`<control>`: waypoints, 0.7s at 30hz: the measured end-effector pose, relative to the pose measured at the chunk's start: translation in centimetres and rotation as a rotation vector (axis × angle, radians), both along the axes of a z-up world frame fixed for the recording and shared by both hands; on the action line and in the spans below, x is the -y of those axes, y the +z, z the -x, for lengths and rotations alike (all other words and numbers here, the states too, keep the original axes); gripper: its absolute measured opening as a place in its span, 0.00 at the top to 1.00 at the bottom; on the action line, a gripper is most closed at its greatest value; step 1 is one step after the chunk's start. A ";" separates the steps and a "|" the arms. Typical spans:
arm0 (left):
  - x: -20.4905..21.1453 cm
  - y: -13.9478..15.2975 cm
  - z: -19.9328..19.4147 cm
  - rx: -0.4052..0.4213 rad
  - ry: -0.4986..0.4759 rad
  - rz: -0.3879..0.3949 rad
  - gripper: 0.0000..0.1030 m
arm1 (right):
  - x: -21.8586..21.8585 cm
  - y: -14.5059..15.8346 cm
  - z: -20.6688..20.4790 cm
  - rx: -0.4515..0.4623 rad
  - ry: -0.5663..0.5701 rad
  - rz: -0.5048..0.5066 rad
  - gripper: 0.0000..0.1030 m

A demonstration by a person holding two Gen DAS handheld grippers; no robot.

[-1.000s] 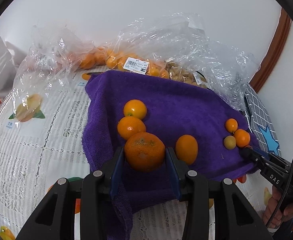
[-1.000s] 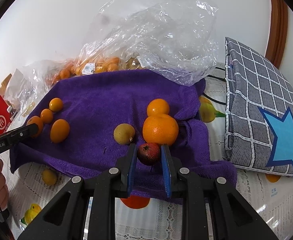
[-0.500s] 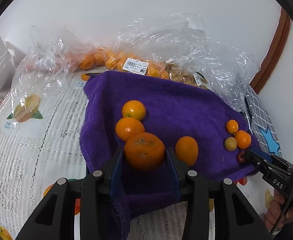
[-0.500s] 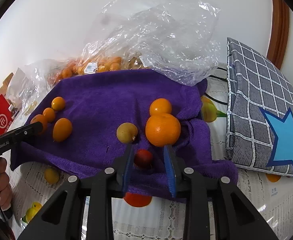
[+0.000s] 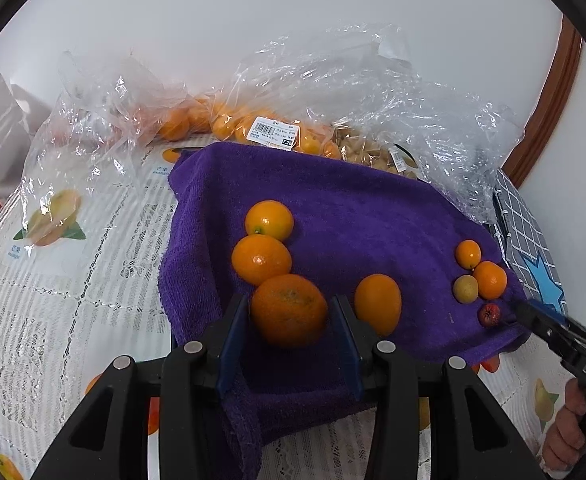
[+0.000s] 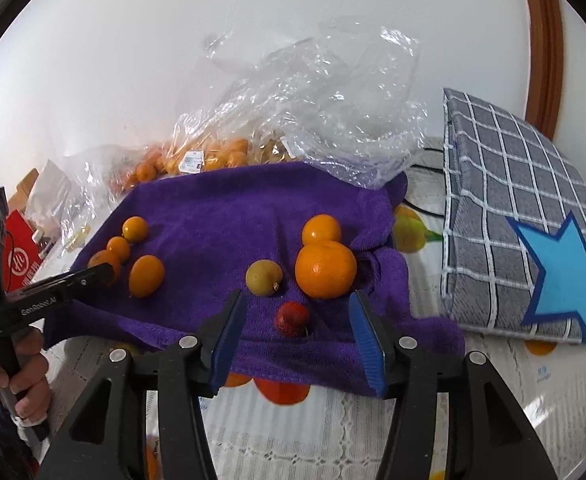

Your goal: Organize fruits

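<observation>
A purple towel [image 5: 373, 208] [image 6: 221, 208] carries the fruit. My left gripper [image 5: 291, 300] brackets a large orange [image 5: 289, 310] that rests on the towel; its jaws are easing apart, with thin gaps at both pads. Two smaller oranges [image 5: 261, 258] sit just behind it and an oval one [image 5: 377, 302] to its right. My right gripper [image 6: 297, 298] is opening, and a small red fruit [image 6: 292, 318] lies loose on the towel between its fingers. Just beyond are a yellow-green fruit [image 6: 264, 277] and a big orange [image 6: 325, 274].
Clear plastic bags [image 5: 373, 92] with more fruit lie along the towel's far edge. A grey checked cushion [image 6: 533, 216] with a blue star borders the right side. A red box [image 6: 21, 260] and a hand [image 6: 29, 392] are at the left.
The right jaws spread and let go of the small red fruit, which now lies on the towel. The large orange between the left fingers has sunk slightly.
</observation>
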State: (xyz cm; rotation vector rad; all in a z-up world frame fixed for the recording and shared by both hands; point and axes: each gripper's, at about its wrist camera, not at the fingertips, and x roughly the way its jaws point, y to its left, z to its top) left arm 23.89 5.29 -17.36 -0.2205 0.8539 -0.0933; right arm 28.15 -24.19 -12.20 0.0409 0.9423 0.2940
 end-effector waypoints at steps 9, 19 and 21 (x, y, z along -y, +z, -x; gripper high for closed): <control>-0.3 0.6 0.5 0.042 -0.020 0.060 0.45 | 0.2 3.0 3.2 -0.009 -0.020 0.030 0.48; -0.3 2.0 3.2 0.151 -0.031 0.081 0.41 | -2.1 4.0 8.3 -0.016 0.022 0.067 0.43; -0.5 2.5 4.0 0.181 -0.010 0.064 0.41 | -2.3 3.8 9.0 -0.037 0.037 0.036 0.43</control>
